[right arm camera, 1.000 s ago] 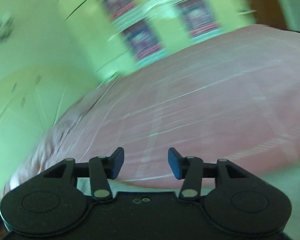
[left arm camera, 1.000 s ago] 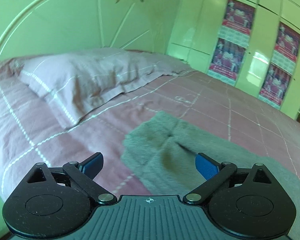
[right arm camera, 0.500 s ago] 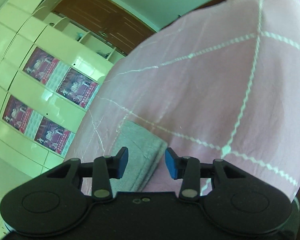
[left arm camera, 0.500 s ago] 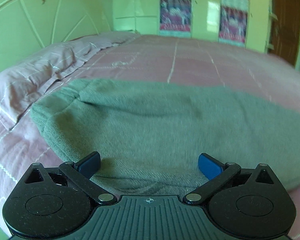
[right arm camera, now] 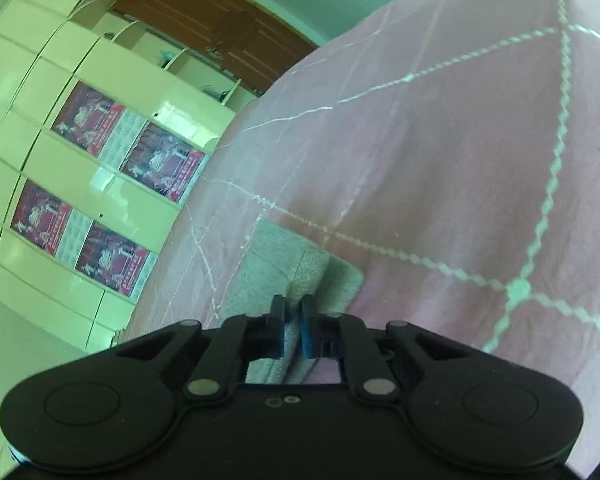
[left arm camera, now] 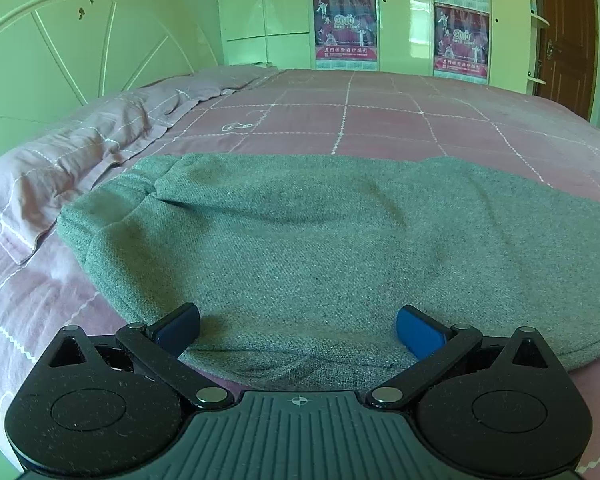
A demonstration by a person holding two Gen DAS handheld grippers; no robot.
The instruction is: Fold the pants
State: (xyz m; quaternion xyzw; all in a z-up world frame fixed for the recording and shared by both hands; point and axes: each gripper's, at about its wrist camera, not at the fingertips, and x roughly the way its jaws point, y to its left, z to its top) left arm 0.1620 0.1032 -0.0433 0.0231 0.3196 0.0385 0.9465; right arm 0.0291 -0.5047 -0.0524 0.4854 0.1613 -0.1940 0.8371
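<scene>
The grey-green pants point(left arm camera: 308, 240) lie spread flat across the pink bed, filling the middle of the left wrist view. My left gripper point(left arm camera: 298, 330) stands open just above their near edge, its blue pads wide apart with the cloth lying between them untouched. In the right wrist view a narrow end of the pants point(right arm camera: 288, 264) reaches away over the bed. My right gripper point(right arm camera: 291, 330) is shut on a raised fold of that end, the pads pinching the cloth.
The pink checked bedspread point(left arm camera: 380, 120) stretches beyond the pants. A pillow point(left arm camera: 84, 152) lies at the left by the pale headboard point(left arm camera: 80, 48). Wardrobe doors with posters point(left arm camera: 346, 28) and a brown door point(left arm camera: 564, 28) stand behind the bed.
The left gripper swung right, from the pillow to over the pants, then held still. The right gripper dropped to the pants' end and its jaws closed on the cloth.
</scene>
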